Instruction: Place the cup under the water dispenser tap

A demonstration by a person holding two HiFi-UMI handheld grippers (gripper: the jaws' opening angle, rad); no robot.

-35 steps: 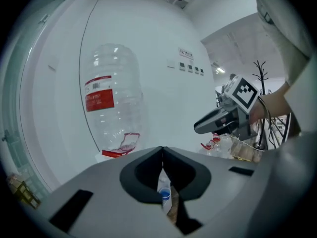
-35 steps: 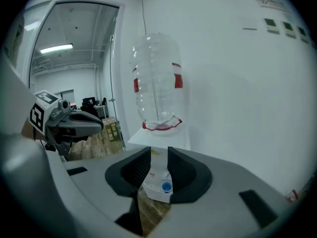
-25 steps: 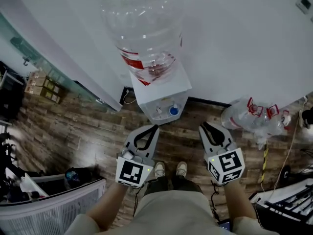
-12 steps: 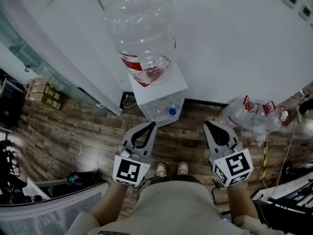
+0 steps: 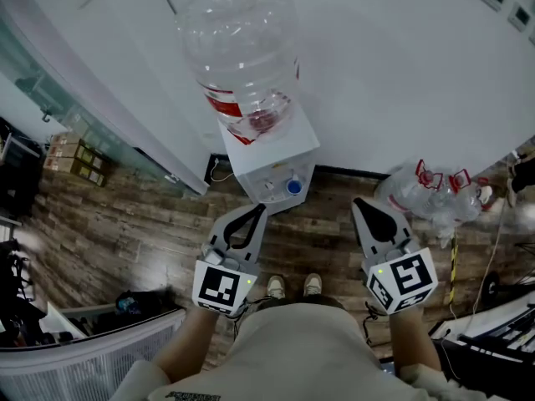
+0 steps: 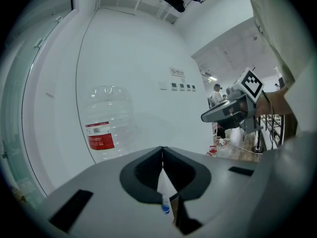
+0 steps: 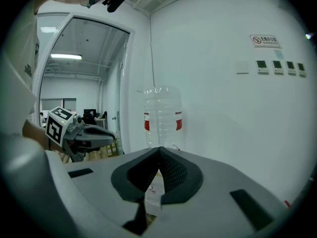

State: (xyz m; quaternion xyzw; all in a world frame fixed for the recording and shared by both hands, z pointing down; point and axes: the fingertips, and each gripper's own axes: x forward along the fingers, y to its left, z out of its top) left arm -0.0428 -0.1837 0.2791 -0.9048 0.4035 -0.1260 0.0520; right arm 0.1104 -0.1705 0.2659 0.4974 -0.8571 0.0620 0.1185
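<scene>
**Room and surroundings.** A plain white wall (image 5: 401, 73) meets a floor (image 5: 125, 224) of dark wood-pattern planks, with a dark skirting along the join. At left, a glazed partition (image 5: 50, 98) runs off at an angle, and cardboard boxes (image 5: 75, 150) are stacked near its foot. Through the glazing, a ceiling strip light (image 7: 66, 56) is lit in the room beyond. The wall carries a row of small control panels (image 7: 277, 66) with a sign (image 7: 265, 40) above them. A white slatted panel (image 5: 92, 353) stands at lower left.

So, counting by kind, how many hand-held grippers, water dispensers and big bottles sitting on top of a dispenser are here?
Grippers: 2 (left gripper, right gripper)
Water dispenser: 1
Bottle on top of it: 1
Total: 4
</scene>
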